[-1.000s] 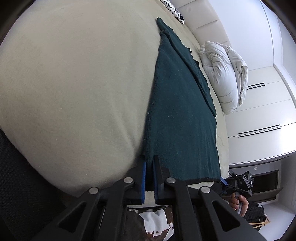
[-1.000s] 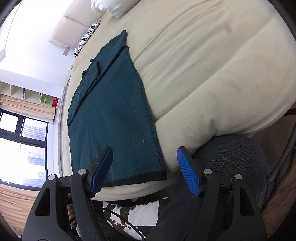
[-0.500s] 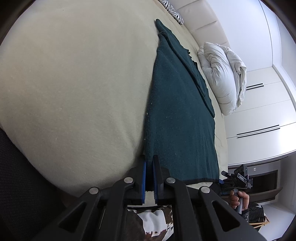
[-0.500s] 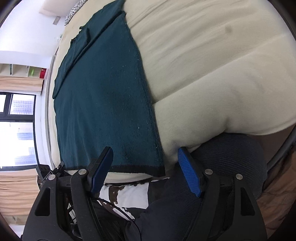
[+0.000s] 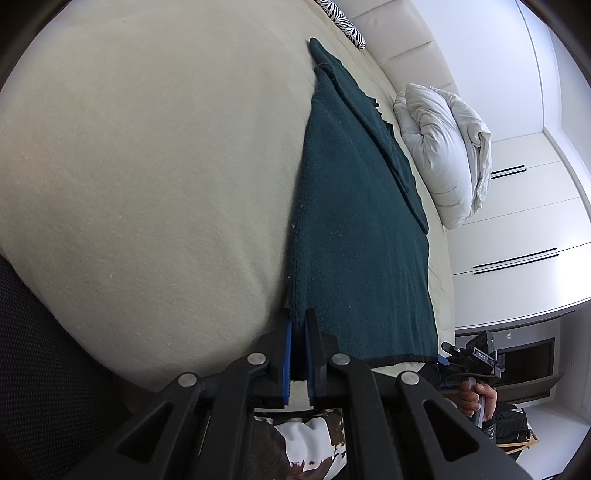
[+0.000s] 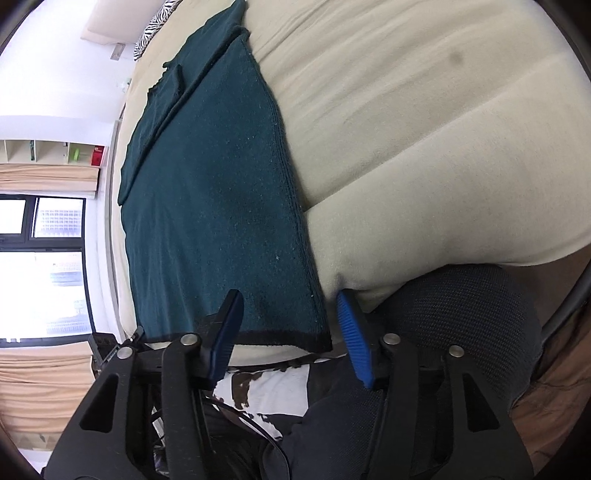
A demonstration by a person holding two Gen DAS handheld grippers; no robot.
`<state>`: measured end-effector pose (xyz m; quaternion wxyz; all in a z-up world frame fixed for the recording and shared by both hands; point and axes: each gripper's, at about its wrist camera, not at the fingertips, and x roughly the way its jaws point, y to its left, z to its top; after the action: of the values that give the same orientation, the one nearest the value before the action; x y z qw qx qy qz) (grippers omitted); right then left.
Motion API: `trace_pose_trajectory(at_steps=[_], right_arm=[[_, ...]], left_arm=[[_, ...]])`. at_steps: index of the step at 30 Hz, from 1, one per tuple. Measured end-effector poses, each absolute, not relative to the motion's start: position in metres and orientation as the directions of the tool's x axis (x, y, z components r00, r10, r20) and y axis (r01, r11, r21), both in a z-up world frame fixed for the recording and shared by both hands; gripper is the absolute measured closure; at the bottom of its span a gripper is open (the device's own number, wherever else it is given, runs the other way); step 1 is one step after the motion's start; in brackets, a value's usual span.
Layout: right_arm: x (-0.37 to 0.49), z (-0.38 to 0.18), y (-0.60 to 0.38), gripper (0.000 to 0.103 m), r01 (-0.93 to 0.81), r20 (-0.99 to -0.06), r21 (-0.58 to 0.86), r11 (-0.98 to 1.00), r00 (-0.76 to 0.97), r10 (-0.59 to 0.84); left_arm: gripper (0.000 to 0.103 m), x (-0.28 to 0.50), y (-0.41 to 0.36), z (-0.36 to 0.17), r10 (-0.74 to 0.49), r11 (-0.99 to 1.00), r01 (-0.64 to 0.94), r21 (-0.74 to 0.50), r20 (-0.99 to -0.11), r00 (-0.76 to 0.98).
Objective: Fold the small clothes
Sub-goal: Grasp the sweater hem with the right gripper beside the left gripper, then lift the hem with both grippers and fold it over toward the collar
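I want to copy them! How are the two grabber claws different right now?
The left gripper is squeezed almost shut at one bottom corner of the green garment, while the right gripper is wide open. The right gripper's fingers straddle the garment's other bottom corner without pinching it. Both have black arms and blue pads.

zebra pillow (image 5: 343,22) mostly cut off

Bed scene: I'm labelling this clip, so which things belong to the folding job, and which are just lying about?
Job:
dark green garment
left gripper, shut on its hem corner
right gripper, open
bed

Lying about:
white duvet
zebra pillow
wardrobe
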<state>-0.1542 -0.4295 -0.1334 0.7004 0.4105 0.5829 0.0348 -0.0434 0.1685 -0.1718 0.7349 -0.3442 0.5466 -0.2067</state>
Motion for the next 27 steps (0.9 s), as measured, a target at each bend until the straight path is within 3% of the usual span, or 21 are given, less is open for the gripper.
trace_pose_trajectory(at_steps=[10, 17, 19, 27], right_arm=[[-0.157, -0.142, -0.427, 0.076, 0.434, -0.752, 0.658, 0.616, 0.331, 0.570], [-0.165, -0.143, -0.429, 0.085, 0.423, -0.731, 0.682, 0.596, 0.359, 0.581], [-0.167, -0.142, -0.430, 0.093, 0.419, -0.728, 0.685, 0.596, 0.366, 0.579], [-0.172, -0.121, -0.428, 0.097, 0.349, -0.698, 0.712, 0.609, 0.450, 0.557]], left_arm=[[0.096, -0.043, 0.167, -0.172, -0.680, 0.678, -0.073, -0.731, -0.662, 0.315], [0.096, -0.046, 0.167, -0.172, -0.679, 0.681, -0.068, -0.729, -0.664, 0.312], [0.096, -0.047, 0.166, -0.171, -0.674, 0.688, -0.066, -0.723, -0.669, 0.314], [0.097, -0.050, 0.167, -0.163, -0.675, 0.681, -0.060, -0.729, -0.658, 0.334]])
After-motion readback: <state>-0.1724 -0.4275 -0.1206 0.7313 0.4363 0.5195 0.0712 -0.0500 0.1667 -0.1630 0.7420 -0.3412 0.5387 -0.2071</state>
